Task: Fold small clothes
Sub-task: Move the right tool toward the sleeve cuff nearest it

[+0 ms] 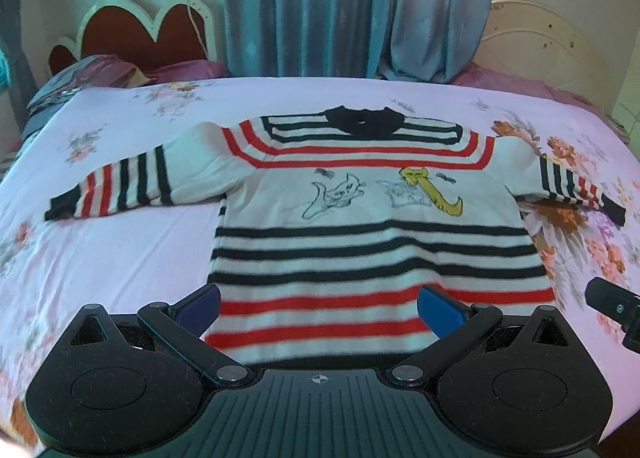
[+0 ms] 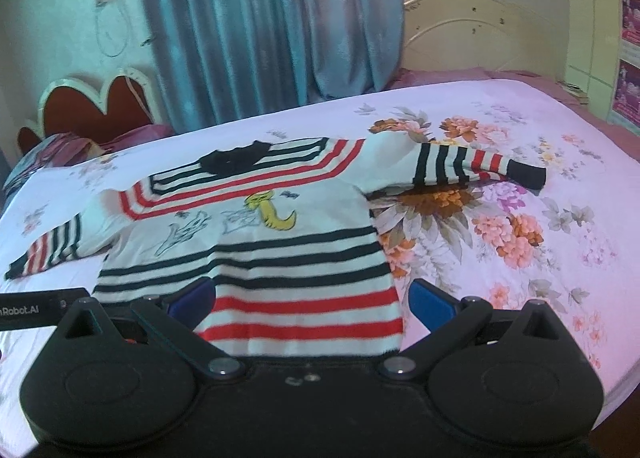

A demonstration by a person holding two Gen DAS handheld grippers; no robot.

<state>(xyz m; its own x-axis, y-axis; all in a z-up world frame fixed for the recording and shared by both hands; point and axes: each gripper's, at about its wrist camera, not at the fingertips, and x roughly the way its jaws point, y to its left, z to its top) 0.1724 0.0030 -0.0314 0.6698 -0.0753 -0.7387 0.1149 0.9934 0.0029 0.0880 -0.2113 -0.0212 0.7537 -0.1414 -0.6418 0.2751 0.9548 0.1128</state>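
A small white sweater (image 1: 360, 194) with black and red stripes and cat drawings lies flat on the bed, sleeves spread, collar away from me. It also shows in the right wrist view (image 2: 256, 226). My left gripper (image 1: 320, 304) is open, its blue fingers apart over the hem at the sweater's lower left. My right gripper (image 2: 312, 298) is open over the hem's lower right corner. Neither holds cloth. The right gripper's body (image 1: 612, 306) shows at the right edge of the left wrist view.
The bed is covered by a pink floral sheet (image 2: 500, 226). A dark patterned pillow (image 1: 80, 78) lies at the far left by a red headboard (image 1: 140, 34). Blue curtains (image 1: 340, 6) hang behind. A cream headboard (image 2: 480, 38) stands at the far right.
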